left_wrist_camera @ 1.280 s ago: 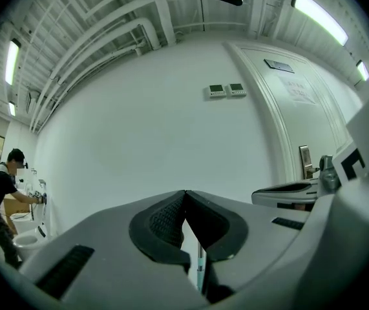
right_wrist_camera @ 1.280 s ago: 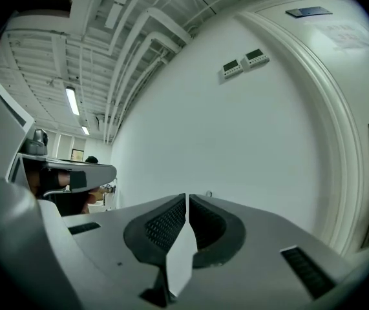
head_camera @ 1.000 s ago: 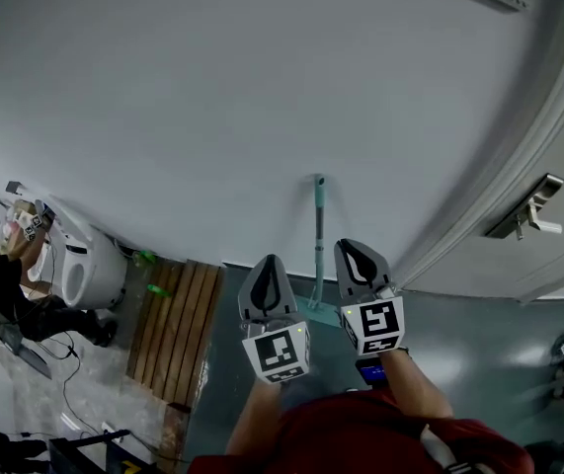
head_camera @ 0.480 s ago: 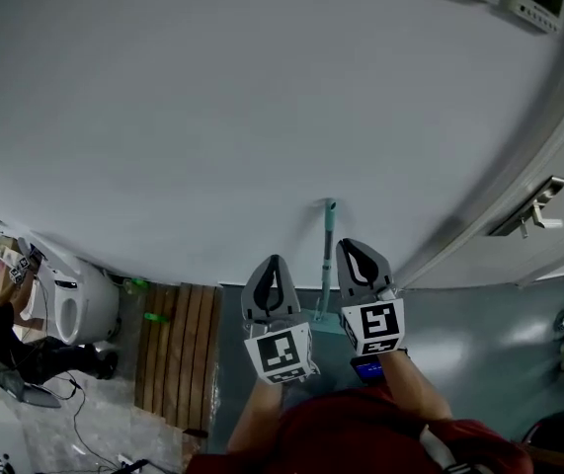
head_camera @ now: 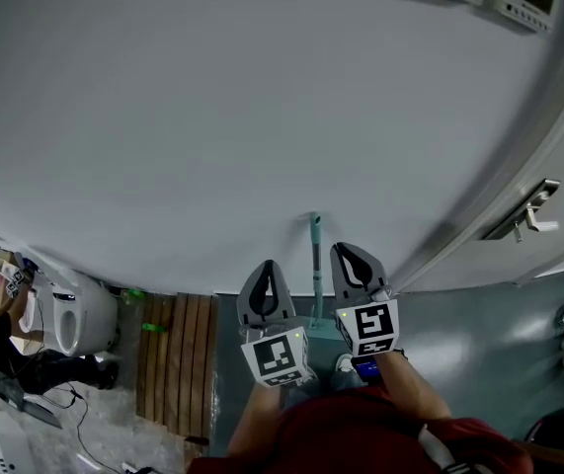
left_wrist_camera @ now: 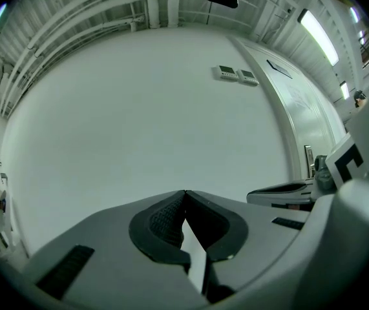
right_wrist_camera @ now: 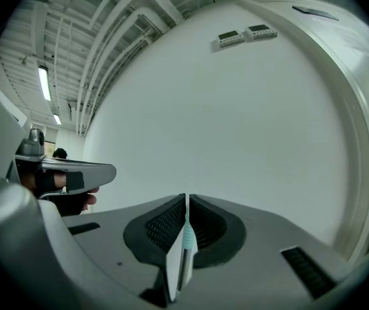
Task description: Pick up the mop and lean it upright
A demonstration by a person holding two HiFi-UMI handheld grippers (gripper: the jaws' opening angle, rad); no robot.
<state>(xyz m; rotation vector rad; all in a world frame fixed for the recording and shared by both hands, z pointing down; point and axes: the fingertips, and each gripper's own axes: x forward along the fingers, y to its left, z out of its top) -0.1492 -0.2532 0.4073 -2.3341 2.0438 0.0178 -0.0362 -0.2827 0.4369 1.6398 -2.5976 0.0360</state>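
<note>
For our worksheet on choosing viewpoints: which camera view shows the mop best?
The head view: the mop leans upright against the wall, its handle clearly visible. The right gripper view shows only a teal sliver past its jaws; the left gripper view shows none.

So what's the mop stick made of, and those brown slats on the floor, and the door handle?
Mop stick: probably a metal tube, silvery-grey and smooth, with a teal top that looks like ribbed plastic or rubber.
Slats: likely bare wood, matte brown planks with gaps between.
Door handle: seems metal, pale with a satin shine, though too small to be sure.
</note>
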